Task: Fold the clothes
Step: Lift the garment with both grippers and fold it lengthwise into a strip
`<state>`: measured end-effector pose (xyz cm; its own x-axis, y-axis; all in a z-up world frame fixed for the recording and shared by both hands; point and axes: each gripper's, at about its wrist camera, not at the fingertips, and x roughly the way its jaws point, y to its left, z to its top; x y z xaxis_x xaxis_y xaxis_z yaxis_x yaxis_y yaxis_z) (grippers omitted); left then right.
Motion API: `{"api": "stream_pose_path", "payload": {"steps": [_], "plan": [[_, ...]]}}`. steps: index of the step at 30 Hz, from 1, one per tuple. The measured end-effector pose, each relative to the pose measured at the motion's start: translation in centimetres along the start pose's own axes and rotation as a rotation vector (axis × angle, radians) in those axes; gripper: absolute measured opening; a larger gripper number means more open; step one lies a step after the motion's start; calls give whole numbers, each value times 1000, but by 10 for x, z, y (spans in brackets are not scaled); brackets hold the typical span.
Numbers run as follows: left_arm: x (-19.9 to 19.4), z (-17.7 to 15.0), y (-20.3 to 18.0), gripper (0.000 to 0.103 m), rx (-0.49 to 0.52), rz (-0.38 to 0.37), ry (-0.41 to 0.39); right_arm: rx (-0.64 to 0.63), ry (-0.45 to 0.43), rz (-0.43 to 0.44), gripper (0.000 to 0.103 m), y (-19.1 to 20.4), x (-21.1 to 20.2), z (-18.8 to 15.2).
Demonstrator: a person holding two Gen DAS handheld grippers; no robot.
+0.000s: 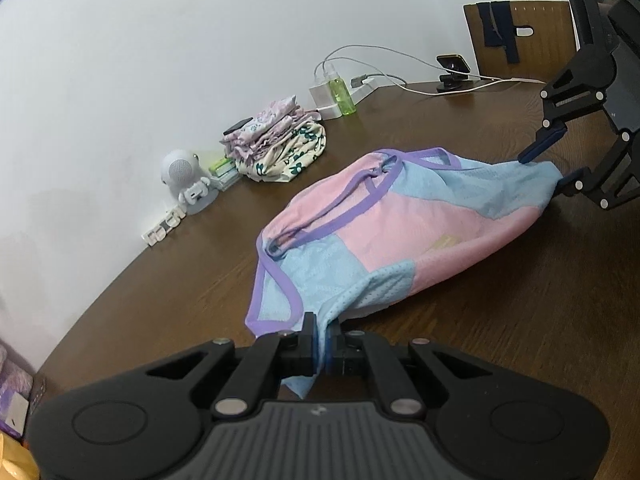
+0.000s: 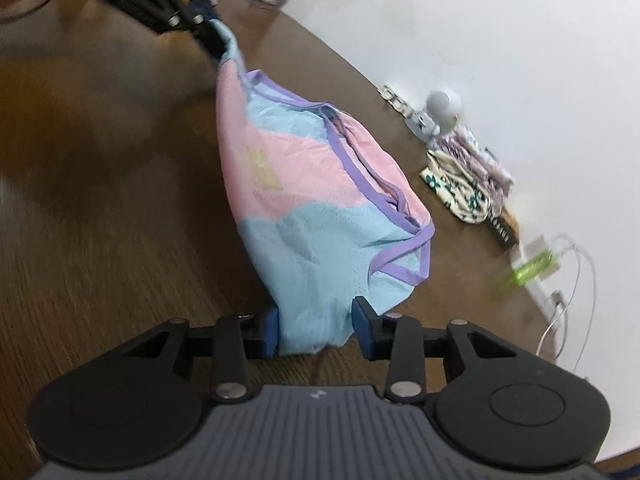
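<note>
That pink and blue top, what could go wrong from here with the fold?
1. The right gripper has cloth between its pads but they stand apart, so it could close on too little and lose the pink and blue top.
2. The left gripper pinches only a thin blue corner, which might slip if pulled.
3. The top lies bunched, purple trim twisted, so a fold now may set creases.

One pink-and-blue mesh top [image 1: 400, 224] lies on one wooden table [image 1: 480, 300]. Two grippers are in view: the left gripper [image 1: 323, 336] and the right gripper [image 2: 314, 328]. One stack of folded clothes [image 1: 276, 140], one green bottle [image 1: 343, 92], one white robot-shaped speaker [image 1: 184, 176], one phone stand [image 1: 452, 72], one wooden chair [image 1: 532, 40].
</note>
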<state>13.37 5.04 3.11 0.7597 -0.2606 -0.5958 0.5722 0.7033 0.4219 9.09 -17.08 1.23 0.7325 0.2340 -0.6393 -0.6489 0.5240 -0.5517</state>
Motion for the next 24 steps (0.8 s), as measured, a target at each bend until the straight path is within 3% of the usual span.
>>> {"api": "stream_pose_path", "payload": {"steps": [8,12,14,24], "plan": [[3,-8,-5,3,-8,-14,26,-172,-16,-26,33,11,-6,-4],[6,-12,-7,3,-16,-20,37,-241,-5,-7,15,13,-2,-6],[7,-13,-8,3,-18,-21,38,-267,3,5,10,15,-1,-6],[-9,-20,-30,3,82,-25,61,-266,29,-5,3,17,-7,-11]]}}
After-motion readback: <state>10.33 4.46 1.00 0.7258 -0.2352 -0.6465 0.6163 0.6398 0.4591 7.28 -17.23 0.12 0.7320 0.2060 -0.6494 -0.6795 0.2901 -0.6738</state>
